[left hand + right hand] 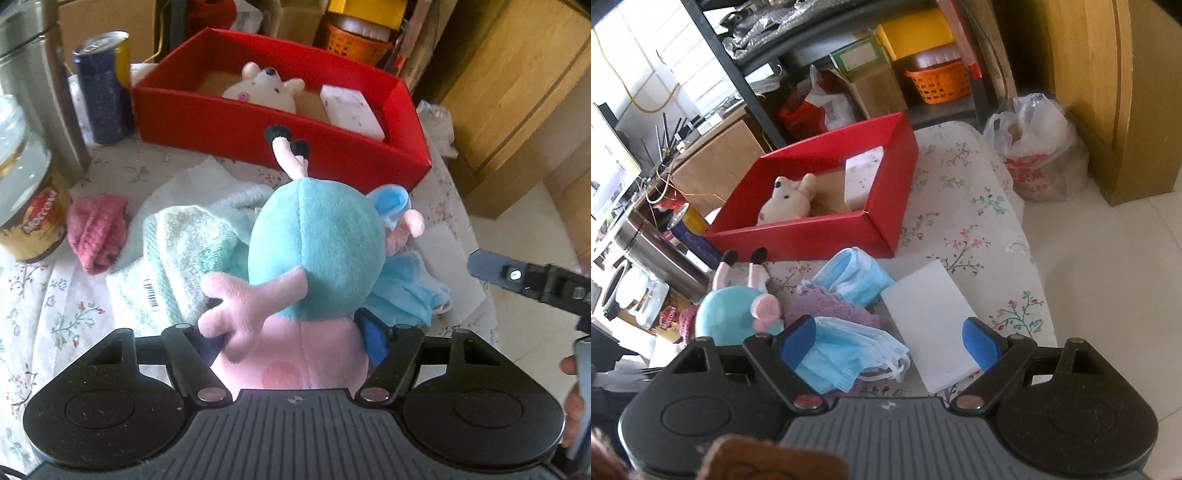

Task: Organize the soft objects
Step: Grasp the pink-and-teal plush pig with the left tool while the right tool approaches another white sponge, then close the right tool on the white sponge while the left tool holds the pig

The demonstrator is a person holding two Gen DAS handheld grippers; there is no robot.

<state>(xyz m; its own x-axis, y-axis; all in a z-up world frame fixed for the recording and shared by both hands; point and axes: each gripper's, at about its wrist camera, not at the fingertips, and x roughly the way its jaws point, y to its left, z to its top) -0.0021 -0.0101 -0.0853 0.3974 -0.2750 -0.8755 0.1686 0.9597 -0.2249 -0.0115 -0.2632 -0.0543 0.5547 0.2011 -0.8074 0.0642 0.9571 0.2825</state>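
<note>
A plush pig [314,251] with a teal body and pink head lies on a pale green towel [177,251], legs toward the red box [258,122]. My left gripper [291,343] is shut on its pink head, a blue pad on each side. The box holds a cream plush animal [786,203] and a white sponge block [862,173]. My right gripper [888,343] stands open low over a blue face mask [842,358] and a white foam block [931,325], not pressing either. Behind them lie a second blue mask [849,280] and a purple knitted cloth [827,306].
A pink knitted piece [98,232], a coffee jar [29,206], a blue drink can [103,85] and a steel flask [33,74] stand at the table's left. The floral tablecloth [960,206] ends at the right over a tiled floor with a plastic bag [1041,155].
</note>
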